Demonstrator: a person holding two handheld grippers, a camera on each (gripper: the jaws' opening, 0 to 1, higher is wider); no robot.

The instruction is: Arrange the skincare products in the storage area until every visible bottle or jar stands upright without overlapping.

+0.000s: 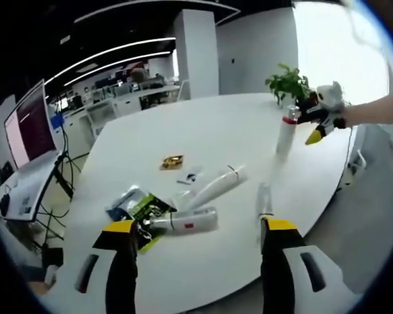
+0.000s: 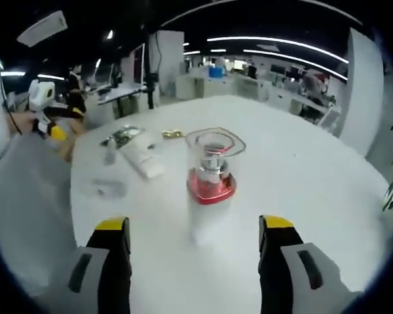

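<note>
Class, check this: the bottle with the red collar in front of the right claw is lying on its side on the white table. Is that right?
Not quite. In the right gripper view, the bottle with the red collar stands upright on the white table, in front of the open right claw.

White red-collared bottle upright; two white tubes lying flat on table.

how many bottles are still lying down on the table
2 for sure: a large white tube lying diagonally mid-table, and a white bottle lying nearer the left gripper. A small clear bottle and the red-collared bottle stand upright. The packets may hide others.
</note>
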